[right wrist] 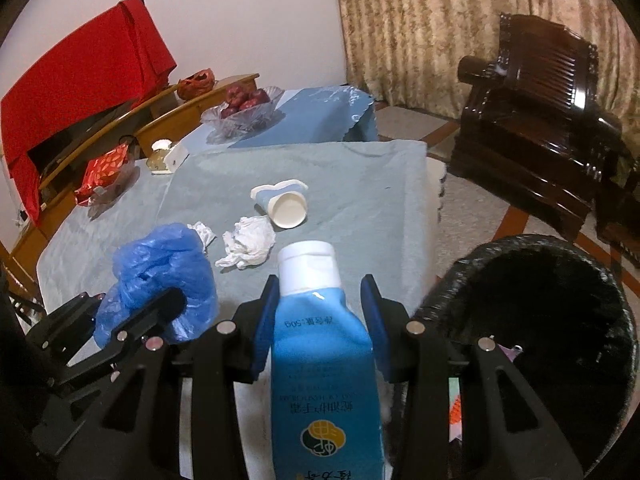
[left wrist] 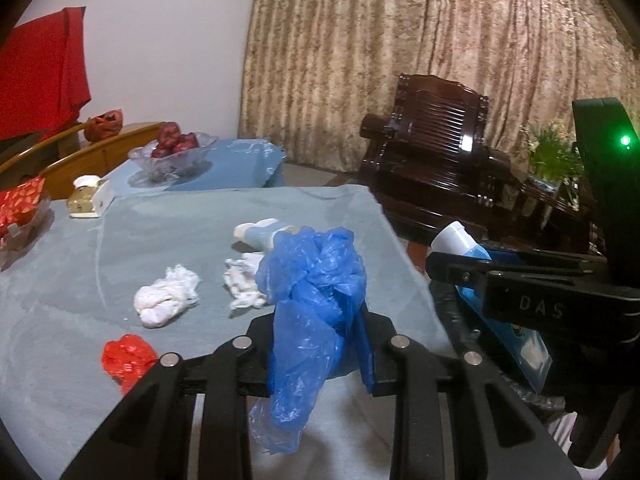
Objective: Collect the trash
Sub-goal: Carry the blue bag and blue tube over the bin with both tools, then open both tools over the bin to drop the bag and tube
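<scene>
Right tongs (right wrist: 320, 300) pinch a blue tube (right wrist: 320, 360), its base cut off; left tongs (left wrist: 316, 336) pinch a blue bag (left wrist: 316, 280).

A crumpled blue plastic bag (left wrist: 316, 280) and a blue hand-cream tube (right wrist: 320, 344) with a white cap are held up above the table, on whose pale blue cloth (right wrist: 360, 184) lie two wadded white tissues (left wrist: 166, 294), a tipped paper cup (right wrist: 286, 204) and a red wrapper (left wrist: 128, 360), with a black bin (right wrist: 532, 312) just beside.
</scene>
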{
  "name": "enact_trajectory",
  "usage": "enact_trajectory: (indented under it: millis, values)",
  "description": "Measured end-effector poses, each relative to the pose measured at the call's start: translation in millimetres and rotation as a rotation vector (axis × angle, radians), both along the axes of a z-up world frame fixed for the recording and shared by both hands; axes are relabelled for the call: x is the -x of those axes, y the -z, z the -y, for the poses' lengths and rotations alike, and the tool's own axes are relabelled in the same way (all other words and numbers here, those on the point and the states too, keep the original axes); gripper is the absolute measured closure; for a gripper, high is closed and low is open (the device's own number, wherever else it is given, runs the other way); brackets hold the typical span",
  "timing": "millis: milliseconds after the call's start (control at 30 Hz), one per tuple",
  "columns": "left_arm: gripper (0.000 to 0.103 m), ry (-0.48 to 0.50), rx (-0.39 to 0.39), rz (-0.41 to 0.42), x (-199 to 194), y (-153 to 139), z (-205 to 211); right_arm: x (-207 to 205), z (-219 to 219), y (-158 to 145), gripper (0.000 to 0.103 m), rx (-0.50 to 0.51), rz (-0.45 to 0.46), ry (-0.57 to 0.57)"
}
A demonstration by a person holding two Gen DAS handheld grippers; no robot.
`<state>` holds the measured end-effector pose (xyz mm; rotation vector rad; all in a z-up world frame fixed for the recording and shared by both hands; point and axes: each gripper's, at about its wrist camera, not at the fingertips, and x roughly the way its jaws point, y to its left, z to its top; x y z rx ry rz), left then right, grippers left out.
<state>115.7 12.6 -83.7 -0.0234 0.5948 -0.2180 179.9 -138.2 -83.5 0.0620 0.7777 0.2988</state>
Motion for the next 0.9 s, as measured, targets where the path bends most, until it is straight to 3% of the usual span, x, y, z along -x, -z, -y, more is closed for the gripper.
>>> enact_trajectory:
  millis: [567, 900]
  values:
    - [0.073, 0.170, 0.020, 0.037, -10, -19, 96, 34, 113, -23, 0.063, 0.000, 0.068, 0.196]
    - [0.073, 0.290, 0.037, 0.030, -32, -14, 172, 31, 186, -9, 0.063, 0.013, 0.067, 0.325]
